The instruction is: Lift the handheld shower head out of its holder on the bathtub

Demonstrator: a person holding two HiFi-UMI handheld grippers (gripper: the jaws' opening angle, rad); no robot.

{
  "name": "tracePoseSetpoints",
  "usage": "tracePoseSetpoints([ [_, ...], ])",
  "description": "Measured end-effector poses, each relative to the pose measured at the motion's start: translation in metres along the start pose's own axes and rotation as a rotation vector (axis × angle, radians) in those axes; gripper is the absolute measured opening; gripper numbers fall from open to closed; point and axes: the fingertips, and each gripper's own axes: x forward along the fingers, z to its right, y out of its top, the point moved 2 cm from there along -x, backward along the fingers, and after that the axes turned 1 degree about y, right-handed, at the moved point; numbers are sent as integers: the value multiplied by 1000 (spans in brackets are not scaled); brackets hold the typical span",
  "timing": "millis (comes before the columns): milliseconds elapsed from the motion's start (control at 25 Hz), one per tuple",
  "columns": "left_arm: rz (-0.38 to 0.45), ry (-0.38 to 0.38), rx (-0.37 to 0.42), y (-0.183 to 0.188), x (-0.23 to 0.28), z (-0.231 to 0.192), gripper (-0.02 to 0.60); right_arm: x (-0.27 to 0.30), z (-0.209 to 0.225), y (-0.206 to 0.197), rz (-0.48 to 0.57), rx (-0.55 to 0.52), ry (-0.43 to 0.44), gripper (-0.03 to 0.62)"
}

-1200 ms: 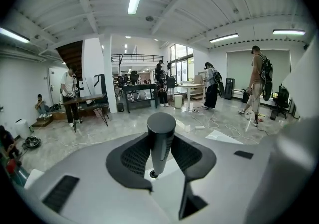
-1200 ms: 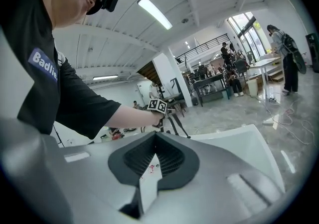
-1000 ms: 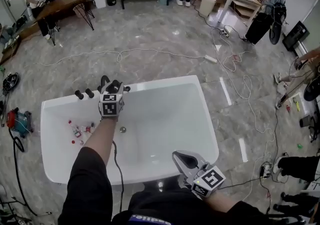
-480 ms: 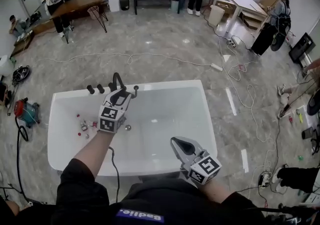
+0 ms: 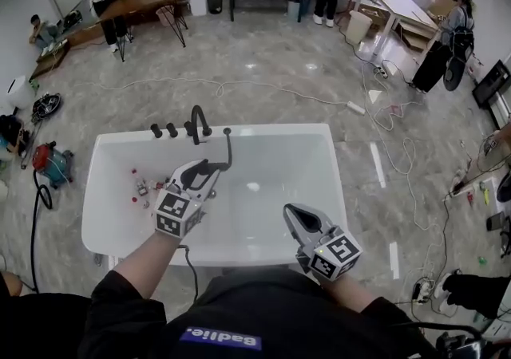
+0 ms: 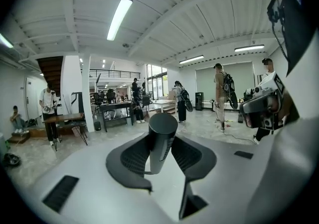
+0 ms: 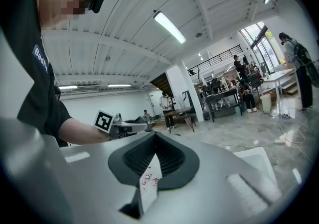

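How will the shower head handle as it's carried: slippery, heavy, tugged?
The shower head shows a smooth round black stem between the left gripper's jaws, so it may twist or slip. What looks like a hose runs back to the bathtub rim, so expect a floppy tug. It looks slim, probably light.

the only legible print is white lettering, upside down, seemingly "badlie.", on a blue patch (image 5: 219,339) on the person's black shirt (image 5: 271,309).
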Motion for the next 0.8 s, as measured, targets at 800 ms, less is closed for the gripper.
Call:
tracePoseSetpoints([
  [800,158,19,-168,34,-105,111,137,9,-29,-6,-6,0,127,2],
])
